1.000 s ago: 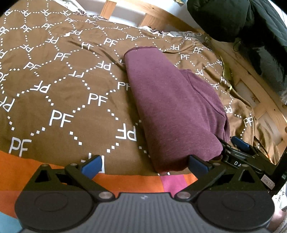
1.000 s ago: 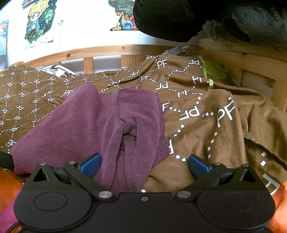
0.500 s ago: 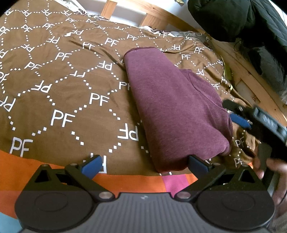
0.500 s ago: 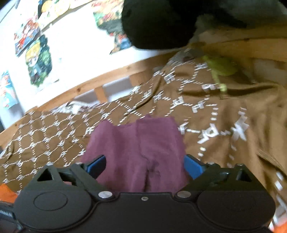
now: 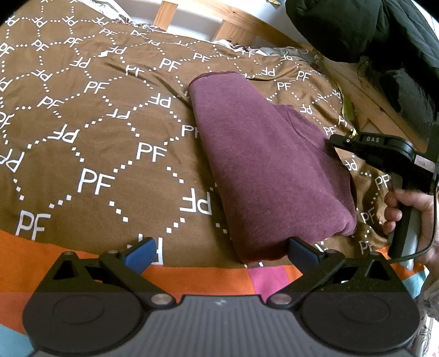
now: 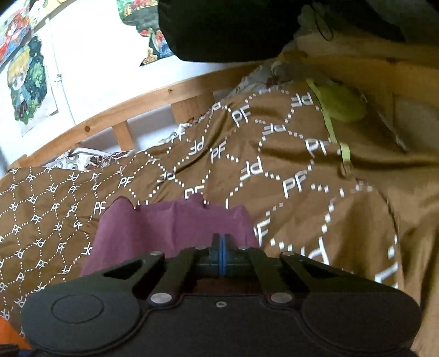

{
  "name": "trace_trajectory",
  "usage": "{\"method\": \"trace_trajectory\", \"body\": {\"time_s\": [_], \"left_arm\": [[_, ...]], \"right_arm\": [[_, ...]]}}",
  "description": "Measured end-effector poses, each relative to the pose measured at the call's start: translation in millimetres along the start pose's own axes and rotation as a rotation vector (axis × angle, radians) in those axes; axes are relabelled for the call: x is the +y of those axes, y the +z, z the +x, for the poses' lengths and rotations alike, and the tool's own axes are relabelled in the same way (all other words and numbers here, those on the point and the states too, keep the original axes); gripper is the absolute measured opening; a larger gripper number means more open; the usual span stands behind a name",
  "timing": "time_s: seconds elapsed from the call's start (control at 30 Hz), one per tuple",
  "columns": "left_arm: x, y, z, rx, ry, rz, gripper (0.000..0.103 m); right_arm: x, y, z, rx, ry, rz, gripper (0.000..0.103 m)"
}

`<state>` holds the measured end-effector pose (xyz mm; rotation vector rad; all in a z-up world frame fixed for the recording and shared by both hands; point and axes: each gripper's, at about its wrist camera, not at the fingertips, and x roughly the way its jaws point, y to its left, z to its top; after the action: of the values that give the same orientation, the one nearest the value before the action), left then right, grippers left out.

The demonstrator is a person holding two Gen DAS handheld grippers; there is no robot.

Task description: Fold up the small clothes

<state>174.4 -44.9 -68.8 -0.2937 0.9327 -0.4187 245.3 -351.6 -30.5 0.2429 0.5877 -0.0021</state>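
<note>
Your right gripper [image 6: 222, 254], gripped in your hand [image 5: 408, 217], has just snapped closed with nothing visibly pinched, tilted down above the maroon garment [image 5: 269, 170] folded on the brown bedspread [image 5: 96, 137], while your left gripper [image 5: 219, 254] hovers wide apart at its near corner.

The folded garment [image 5: 269, 170] lies on the bedspread [image 5: 96, 142] before me, my left fingers [image 5: 140, 254] at its near end (my right gripper [image 5: 333, 141] on its right side); the bed frame [image 5: 247, 24] stands behind.
</note>
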Motion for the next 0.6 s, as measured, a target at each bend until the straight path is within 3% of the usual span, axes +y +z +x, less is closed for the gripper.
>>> {"method": "trace_trajectory", "body": {"time_s": [0.07,0.1,0.2,0.33,0.37,0.4,0.43,0.6], "left_arm": [[0.2,-0.3,0.0,0.000,0.000,0.002,0.103],[0.1,-0.3,0.0,0.000,0.000,0.003,0.103],[-0.3,-0.5,0.4,0.000,0.002,0.004,0.103],[-1.6,-0.3,0.5,0.003,0.005,0.006,0.103],[-1.8,-0.1,0.5,0.004,0.005,0.006,0.103],[-1.9,0.0,0.4,0.004,0.005,0.006,0.103],[-2.0,0.2,0.4,0.005,0.006,0.006,0.103],[-4.6,-0.3,1.5,0.009,0.013,0.017,0.103]], "right_arm": [[1.3,0.7,-0.7,-0.001,-0.020,-0.024,0.004],[2.0,0.1,-1.3,-0.002,-0.031,-0.037,0.017],[-1.4,-3.6,1.0,0.016,-0.027,-0.034,0.028],[-3.4,-6.6,8.5,0.050,-0.034,-0.034,0.028],[-3.6,-6.9,9.4,0.054,-0.030,-0.033,0.023],[-2.6,-6.7,9.4,0.049,-0.029,-0.041,0.009],[-0.8,-5.6,8.3,0.037,-0.026,-0.058,0.007],[5.2,3.0,8.0,-0.016,-0.034,-0.119,0.005]]}}
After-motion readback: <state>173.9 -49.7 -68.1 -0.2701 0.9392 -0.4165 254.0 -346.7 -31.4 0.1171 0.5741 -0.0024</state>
